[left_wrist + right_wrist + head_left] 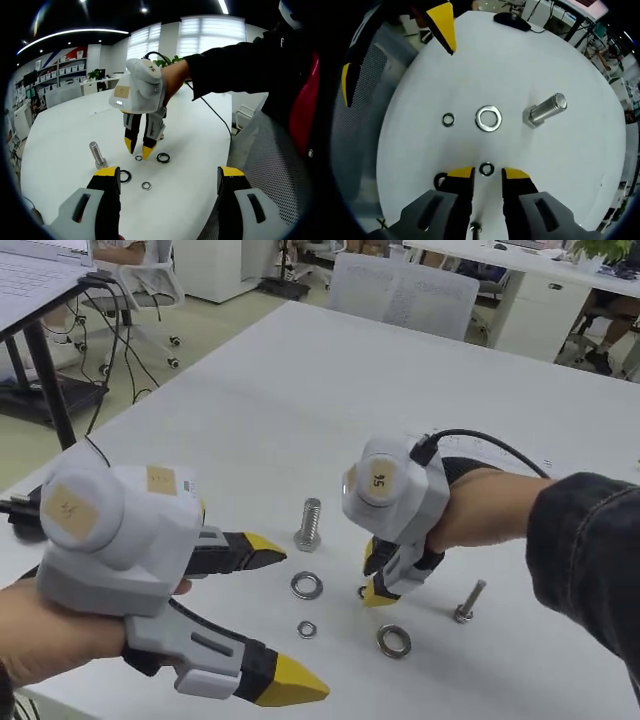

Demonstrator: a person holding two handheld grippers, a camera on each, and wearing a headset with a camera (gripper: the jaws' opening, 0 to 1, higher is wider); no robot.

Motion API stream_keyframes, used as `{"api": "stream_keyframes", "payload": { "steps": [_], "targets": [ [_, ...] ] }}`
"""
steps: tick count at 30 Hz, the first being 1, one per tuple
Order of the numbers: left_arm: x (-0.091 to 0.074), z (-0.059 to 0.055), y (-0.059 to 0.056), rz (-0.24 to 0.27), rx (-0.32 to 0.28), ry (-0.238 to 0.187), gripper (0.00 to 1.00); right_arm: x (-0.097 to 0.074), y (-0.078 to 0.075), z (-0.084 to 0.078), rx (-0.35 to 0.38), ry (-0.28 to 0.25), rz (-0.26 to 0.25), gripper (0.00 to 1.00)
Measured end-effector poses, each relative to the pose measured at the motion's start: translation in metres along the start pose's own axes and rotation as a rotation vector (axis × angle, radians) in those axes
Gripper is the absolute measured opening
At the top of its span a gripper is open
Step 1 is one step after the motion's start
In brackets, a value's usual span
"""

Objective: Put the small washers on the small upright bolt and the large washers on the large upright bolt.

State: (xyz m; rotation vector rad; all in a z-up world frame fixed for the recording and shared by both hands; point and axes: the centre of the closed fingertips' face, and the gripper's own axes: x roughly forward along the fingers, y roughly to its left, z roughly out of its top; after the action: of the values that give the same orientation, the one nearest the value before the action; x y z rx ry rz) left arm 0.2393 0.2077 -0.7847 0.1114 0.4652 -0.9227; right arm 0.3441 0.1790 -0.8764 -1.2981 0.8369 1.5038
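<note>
The large upright bolt (308,523) stands mid-table, and the small bolt (468,602) is to its right. Two large washers (307,586) (394,641) and a small washer (306,629) lie flat in front of them. My right gripper (374,586) points down at the table, jaws a little apart. A second small washer (486,168) lies on the table between the right gripper's (488,174) tips, untouched. My left gripper (282,615) hovers at the lower left, open wide and holding nothing. In the left gripper view, the left gripper (169,175) faces the right gripper (138,147).
The white table (300,410) has bare room behind the bolts. Its near left edge runs beside the left gripper. A black-legged desk (40,350) with cables stands to the left, and a mesh chair (400,290) sits at the far end.
</note>
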Motion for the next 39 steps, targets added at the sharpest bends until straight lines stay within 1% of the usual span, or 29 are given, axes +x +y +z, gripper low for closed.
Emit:
{"api": "stream_keyframes", "payload": {
  "steps": [10, 20, 28, 32, 39],
  "targets": [
    [0.0001, -0.0005, -0.0005, 0.001, -0.002, 0.003, 0.79, 0.0027, -0.0009, -0.0018, 0.017, -0.001, 0.008, 0.2],
    [0.001, 0.0003, -0.0005, -0.002, -0.002, 0.001, 0.79, 0.0035, 0.0029, -0.0024, 0.047, -0.002, 0.034, 0.15],
    [0.0012, 0.0008, -0.0005, -0.004, -0.001, -0.004, 0.79, 0.0031, 0.0025, -0.0033, 0.083, -0.024, 0.032, 0.15],
    [0.0012, 0.0012, -0.0002, -0.004, -0.001, -0.005, 0.78, 0.0031, 0.003, -0.0035, 0.085, -0.017, 0.026, 0.14],
    [0.0011, 0.0012, 0.0, -0.004, -0.001, -0.006, 0.78, 0.0032, 0.0036, -0.0032, 0.063, -0.007, 0.022, 0.14]
  ]
}}
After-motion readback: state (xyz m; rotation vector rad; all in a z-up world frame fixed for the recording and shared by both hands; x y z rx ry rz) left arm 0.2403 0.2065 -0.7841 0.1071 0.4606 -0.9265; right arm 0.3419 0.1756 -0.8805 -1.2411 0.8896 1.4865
